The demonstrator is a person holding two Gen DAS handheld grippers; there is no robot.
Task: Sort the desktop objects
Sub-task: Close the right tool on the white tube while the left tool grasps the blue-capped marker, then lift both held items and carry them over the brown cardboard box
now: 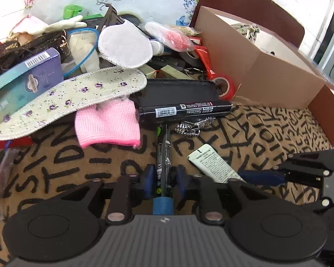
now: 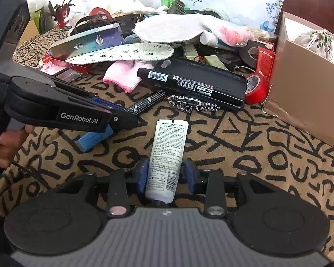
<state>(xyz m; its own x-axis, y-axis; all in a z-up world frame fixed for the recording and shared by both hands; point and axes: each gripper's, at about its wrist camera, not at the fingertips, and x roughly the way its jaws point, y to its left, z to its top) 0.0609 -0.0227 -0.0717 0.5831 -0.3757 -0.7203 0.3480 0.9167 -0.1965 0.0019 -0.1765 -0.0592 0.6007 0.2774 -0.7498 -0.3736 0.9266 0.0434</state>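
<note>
My left gripper (image 1: 163, 181) is shut on a black marker pen with a blue end (image 1: 164, 155), which points forward over the lettered cloth; it also shows in the right wrist view (image 2: 144, 104). My right gripper (image 2: 165, 173) is shut on a white tube with small printed text (image 2: 167, 153), lying along the fingers; the tube also shows in the left wrist view (image 1: 213, 164). The left gripper (image 2: 113, 120) shows at the left of the right wrist view. A pile of objects lies ahead.
Ahead lie a black case with a large marker on it (image 1: 180, 102), a metal chain (image 1: 190, 128), a pink cloth (image 1: 106, 124), floral insoles (image 1: 62, 102), red tape (image 1: 225, 86) and a blue box (image 1: 26, 77). An open cardboard box (image 1: 267, 75) stands at the right.
</note>
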